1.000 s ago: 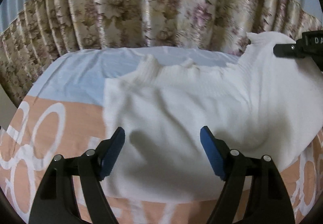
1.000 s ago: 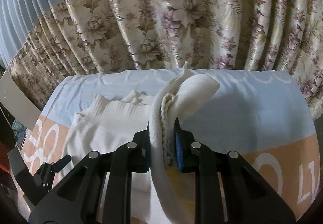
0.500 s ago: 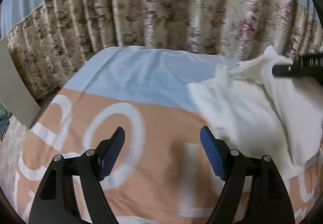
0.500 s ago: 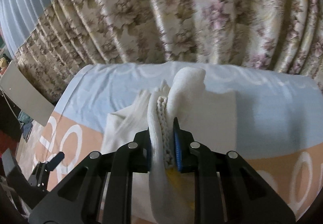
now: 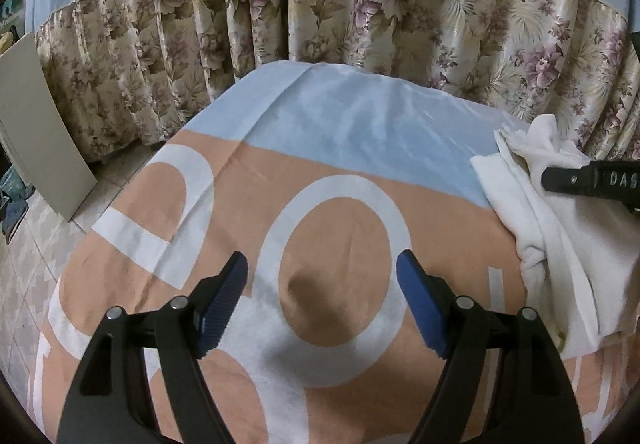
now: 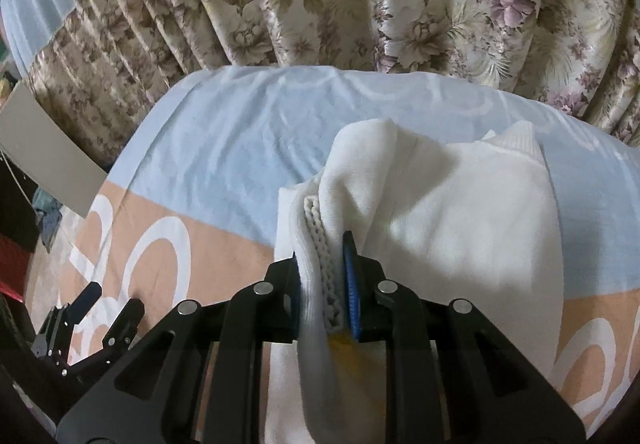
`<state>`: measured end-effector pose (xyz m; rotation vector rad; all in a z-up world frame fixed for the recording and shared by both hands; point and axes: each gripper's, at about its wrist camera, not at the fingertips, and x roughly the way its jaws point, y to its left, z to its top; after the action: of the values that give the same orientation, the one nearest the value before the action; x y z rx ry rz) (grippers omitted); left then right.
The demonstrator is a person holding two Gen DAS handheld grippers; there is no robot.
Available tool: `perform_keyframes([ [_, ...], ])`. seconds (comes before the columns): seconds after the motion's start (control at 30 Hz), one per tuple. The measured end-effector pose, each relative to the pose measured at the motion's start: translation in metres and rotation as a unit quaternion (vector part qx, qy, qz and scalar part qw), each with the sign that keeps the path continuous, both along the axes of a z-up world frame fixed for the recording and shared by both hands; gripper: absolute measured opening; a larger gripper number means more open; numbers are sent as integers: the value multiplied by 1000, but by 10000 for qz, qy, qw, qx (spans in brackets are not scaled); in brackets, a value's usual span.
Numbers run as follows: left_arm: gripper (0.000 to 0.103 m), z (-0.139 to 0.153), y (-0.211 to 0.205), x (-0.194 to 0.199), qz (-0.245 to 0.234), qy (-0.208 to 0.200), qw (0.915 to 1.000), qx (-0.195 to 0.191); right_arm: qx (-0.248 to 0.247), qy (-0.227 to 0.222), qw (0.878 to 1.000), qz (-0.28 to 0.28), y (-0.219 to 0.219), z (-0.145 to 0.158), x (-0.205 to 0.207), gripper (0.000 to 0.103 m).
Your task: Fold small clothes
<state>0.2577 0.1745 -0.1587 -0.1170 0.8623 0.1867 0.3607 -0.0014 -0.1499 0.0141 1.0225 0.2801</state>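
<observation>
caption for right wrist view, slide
Right gripper shut on white knit garment, folding it over the bedsheet.

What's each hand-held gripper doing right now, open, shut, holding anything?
Left hand-held gripper: open, nothing between its fingers, over the bedsheet.
Right hand-held gripper: shut on a bunched fold of the white sweater.
</observation>
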Motion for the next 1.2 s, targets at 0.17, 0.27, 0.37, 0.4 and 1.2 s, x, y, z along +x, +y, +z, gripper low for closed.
perform_keyframes([
  [0.17, 77, 5, -2, 3, -9, -50, 10000, 1, -143, -203, 9997, 18, 11, -5, -13, 27],
  [0.27, 77, 9, -1, 3, -3, -78, 10000, 35, 226, -244, 9994, 119, 11, 4, -22, 39],
  [0.37, 77, 15, -2, 4, 0, -115, 9999, 58, 561, -469, 9971, 211, 7, 30, -36, 39],
  [0.4, 77, 18, -3, 5, -11, -130, 9999, 54, 659, -588, 9958, 222, 3, 41, -41, 39],
  [1.2, 79, 55, -158, -12, -1680, -450, 9845, -234, 653, -701, 9931, -670, -168, 38, -98, 45],
])
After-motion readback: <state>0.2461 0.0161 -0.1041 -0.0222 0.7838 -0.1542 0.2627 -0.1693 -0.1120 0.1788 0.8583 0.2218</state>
